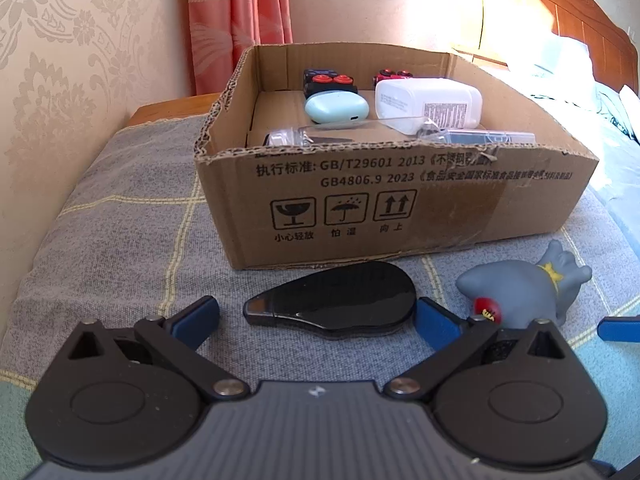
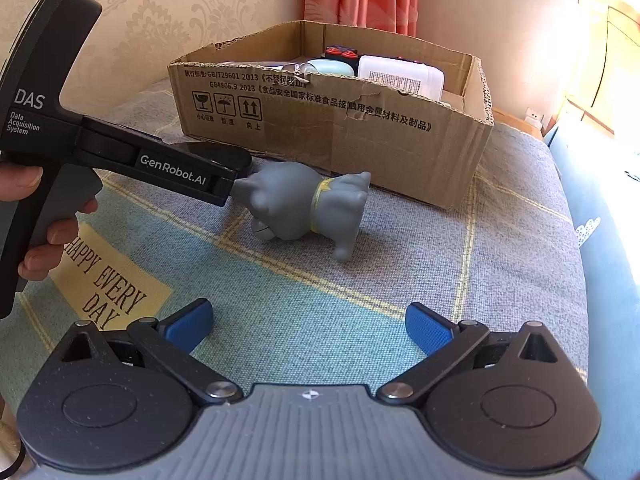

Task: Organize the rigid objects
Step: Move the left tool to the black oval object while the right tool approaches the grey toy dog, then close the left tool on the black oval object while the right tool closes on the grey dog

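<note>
I take the open brown cardboard box (image 1: 400, 200) on the checked grey blanket (image 1: 120, 220) as my landmark. Inside it already lie a white plastic bottle (image 1: 430, 106), a mint earbud case (image 1: 336, 108) and smaller pieces, so most sorting looks done. Just before the box wait a grey rubber animal toy (image 2: 304, 204) and a glossy black teardrop device (image 1: 332, 300). My left gripper (image 1: 316, 316) straddles the device, jaws wide; my right gripper (image 2: 308, 324) hangs wide and empty.

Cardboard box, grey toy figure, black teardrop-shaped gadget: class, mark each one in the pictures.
cardboard box (image 1: 360, 208), left wrist view, on its printed front wall.
grey toy figure (image 2: 292, 200), right wrist view, on its body.
black teardrop-shaped gadget (image 1: 340, 296), left wrist view, on its glossy top.
</note>
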Available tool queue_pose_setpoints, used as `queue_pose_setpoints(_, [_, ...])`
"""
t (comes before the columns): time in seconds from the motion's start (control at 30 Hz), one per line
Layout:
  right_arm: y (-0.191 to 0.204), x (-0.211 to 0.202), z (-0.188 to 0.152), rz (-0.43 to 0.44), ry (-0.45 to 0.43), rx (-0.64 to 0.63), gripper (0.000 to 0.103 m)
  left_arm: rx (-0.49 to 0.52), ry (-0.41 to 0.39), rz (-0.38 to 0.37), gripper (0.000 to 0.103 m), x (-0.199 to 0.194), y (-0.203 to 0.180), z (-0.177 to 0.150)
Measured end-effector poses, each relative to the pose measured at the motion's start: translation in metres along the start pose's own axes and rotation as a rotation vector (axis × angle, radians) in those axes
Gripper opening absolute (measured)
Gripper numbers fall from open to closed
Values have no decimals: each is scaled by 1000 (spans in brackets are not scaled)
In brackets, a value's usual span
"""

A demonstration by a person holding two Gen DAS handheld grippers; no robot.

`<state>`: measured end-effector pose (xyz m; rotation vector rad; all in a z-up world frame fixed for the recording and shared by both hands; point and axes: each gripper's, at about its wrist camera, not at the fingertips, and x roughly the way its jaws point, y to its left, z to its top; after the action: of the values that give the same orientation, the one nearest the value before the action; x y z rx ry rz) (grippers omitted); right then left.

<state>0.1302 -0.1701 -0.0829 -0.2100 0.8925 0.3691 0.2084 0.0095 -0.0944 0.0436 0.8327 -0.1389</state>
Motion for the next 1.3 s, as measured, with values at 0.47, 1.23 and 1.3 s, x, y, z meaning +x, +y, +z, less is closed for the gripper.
queue_pose_setpoints(0.47, [1,1,0,-5,4,3,103,-97,11,91,103,-12,23,-12])
queue_pose_setpoints(1.23, [2,4,2,1,7,-3,103,-24,-54,33,98,-4,20,-7])
queue_pose_setpoints(1.3, [3,5,4,-2,9,0,103,-14,-60,23,91,-6,19,-8])
